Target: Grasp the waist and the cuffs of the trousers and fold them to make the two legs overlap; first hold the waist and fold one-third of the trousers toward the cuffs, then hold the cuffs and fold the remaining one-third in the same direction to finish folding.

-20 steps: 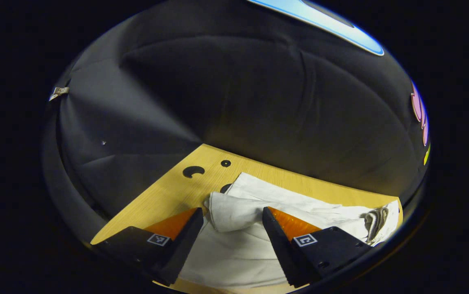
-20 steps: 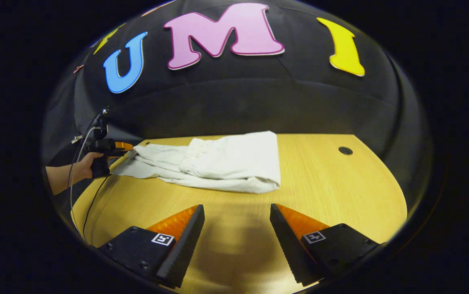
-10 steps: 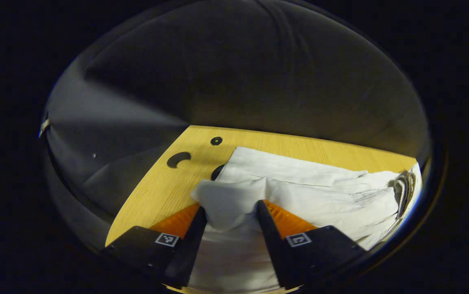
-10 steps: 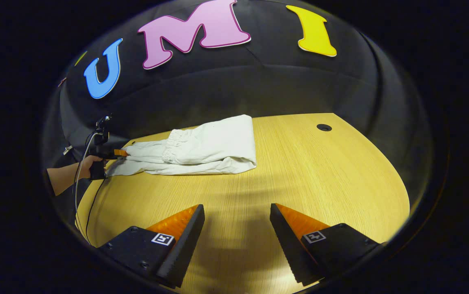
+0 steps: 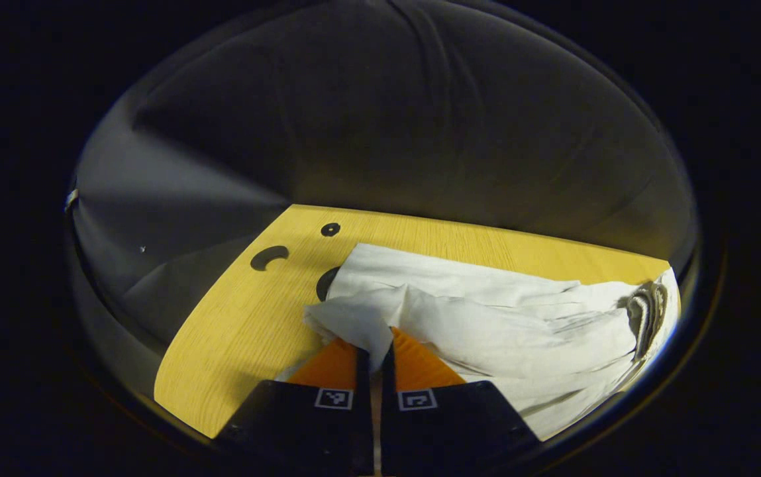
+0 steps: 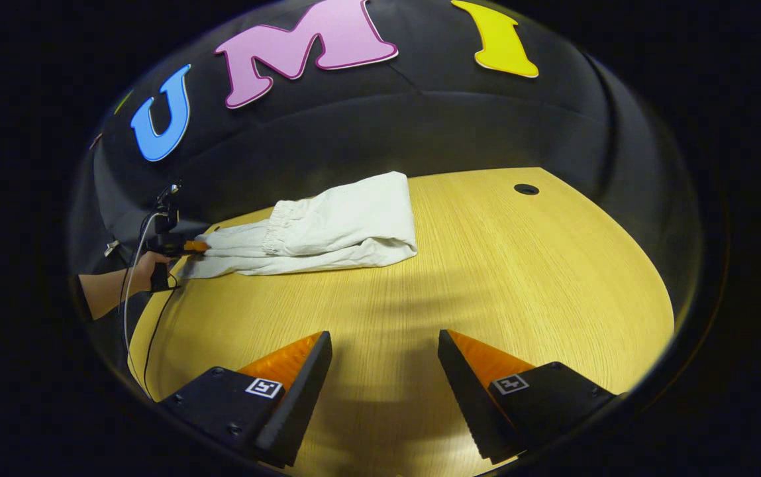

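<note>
In the left gripper view, the left gripper [image 5: 375, 344] has its two fingers drawn almost together, with a fold of the white trousers [image 5: 486, 318] pinched between them at the cuff end; the cloth bunches up right at the fingertips [image 5: 354, 351] and spreads away to the right across the wooden table [image 5: 234, 331]. Just beyond the pinched fold, the cloth partly covers a dark hole in the tabletop, and two more holes [image 5: 269, 257] lie farther off near the table's corner. At the far right of that view the gathered waistband [image 5: 642, 308] sits on top of the folded cloth. In the right gripper view, the right gripper [image 6: 385, 344] hangs over bare table with its fingers spread wide apart, holding and touching nothing. Well beyond it the trousers [image 6: 340, 228] lie folded near the table's far edge, the waist laid back over the legs. At their left end a hand [image 6: 145, 268] holds the left gripper [image 6: 191, 247] against the cuffs.
</note>
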